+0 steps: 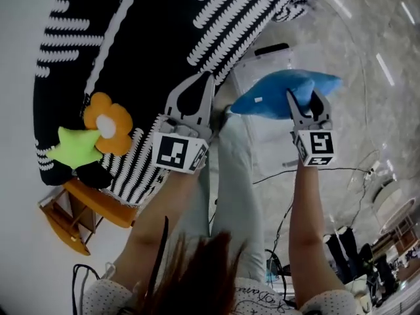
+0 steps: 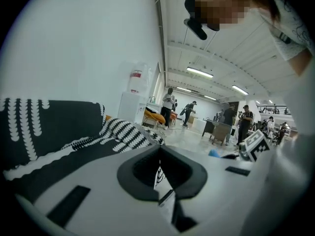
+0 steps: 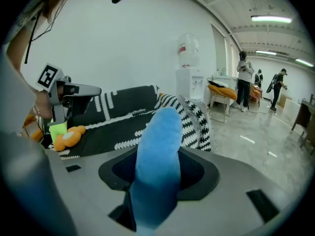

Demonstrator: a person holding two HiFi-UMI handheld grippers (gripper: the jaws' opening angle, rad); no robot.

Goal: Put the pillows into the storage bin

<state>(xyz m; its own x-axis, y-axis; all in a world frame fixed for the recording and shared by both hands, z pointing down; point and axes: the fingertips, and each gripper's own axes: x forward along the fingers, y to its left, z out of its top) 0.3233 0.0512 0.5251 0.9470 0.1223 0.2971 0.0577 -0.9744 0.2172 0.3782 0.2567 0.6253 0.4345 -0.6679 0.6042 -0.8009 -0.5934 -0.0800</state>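
Nearest the lens, your hair (image 1: pixel 197 268) and your two forearms lead up to the marker cubes of the grippers.

(a) Throw (image 1: pixel 151 38): a black knitted cover with white zigzag stripes, draped over the sofa and filling the upper left of the head view.

(b) Storage bin (image 1: pixel 262 67): a translucent plastic box with a dark handle, on the pale polished floor beside the throw.

(c) Blue pillow (image 1: pixel 282 90): soft plush, flattened and roughly pointed at both ends, with a small white tag. It hangs over the bin, not inside it. Its long axis runs across the head view, the right tip slightly higher. In the right gripper view it (image 3: pixel 157 151) stands edge-on and reaches forward past the jaw tips.

(d) Right gripper (image 1: pixel 303 100): you have its jaws clamped on the blue pillow's near edge, right of the pillow's middle.

(e) Left gripper (image 1: pixel 205 79): jaws pressed together with nothing between them, over the edge of the throw.

(f) Flower pillow (image 1: pixel 108 122): orange plush petals, white centre, lying on the throw.

(g) Star pillow (image 1: pixel 77 146): lime-green plush, touching the flower pillow's lower left.
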